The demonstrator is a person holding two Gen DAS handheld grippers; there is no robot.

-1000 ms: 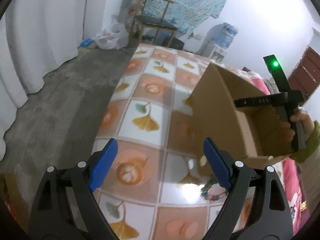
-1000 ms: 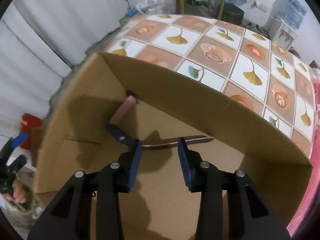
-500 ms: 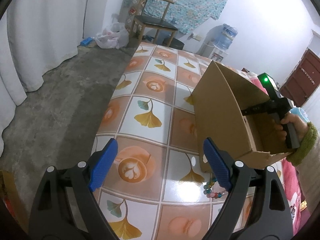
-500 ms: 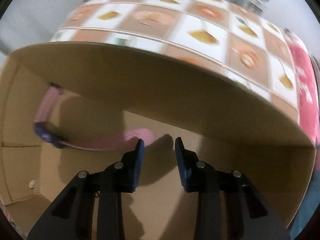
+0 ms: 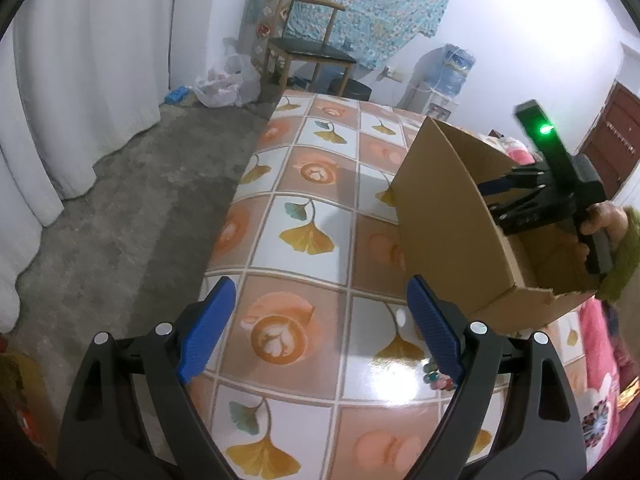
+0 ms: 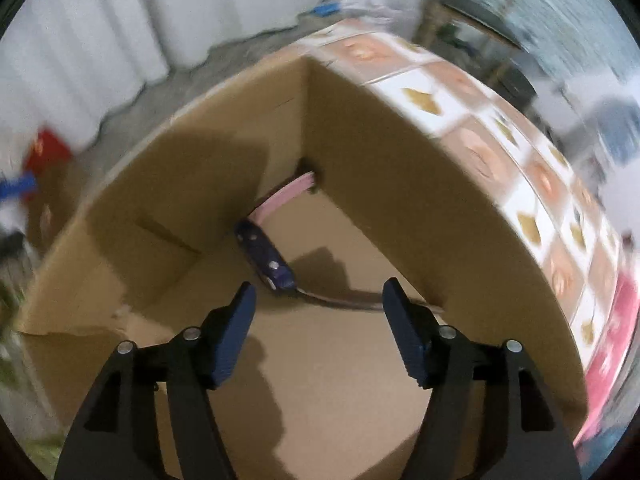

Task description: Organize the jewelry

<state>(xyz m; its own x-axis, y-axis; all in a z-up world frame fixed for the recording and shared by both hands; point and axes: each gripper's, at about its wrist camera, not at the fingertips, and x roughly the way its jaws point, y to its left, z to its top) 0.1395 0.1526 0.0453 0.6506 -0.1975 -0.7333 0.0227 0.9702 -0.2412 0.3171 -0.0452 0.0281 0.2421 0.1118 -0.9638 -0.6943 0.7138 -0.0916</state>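
A cardboard box (image 5: 448, 216) stands on the tiled tabletop (image 5: 304, 240). On its floor lies a watch (image 6: 267, 260) with a dark blue face and a pink strap (image 6: 286, 194). My right gripper (image 6: 320, 292) hangs inside the box (image 6: 400, 200) with its jaws opening; the pads touch nothing, and one strap end lies on the floor just past the tips. In the left wrist view a hand holds that right gripper (image 5: 498, 202) in the box. My left gripper (image 5: 320, 328) stands open over the table. A beaded bracelet (image 5: 431, 374) peeks out beside its right finger.
The table's left edge drops to a bare concrete floor (image 5: 120, 216) with white curtains (image 5: 80, 80) beyond. A wooden chair (image 5: 312, 52), a plastic bag (image 5: 218, 88) and a water dispenser (image 5: 448, 72) stand past the far end. Pink bedding (image 5: 596, 332) lies to the right.
The right gripper's jaws have spread wide and the watch strap that was between them now lies free on the box floor. The right wrist view has rolled and shifted. The left gripper is unchanged.
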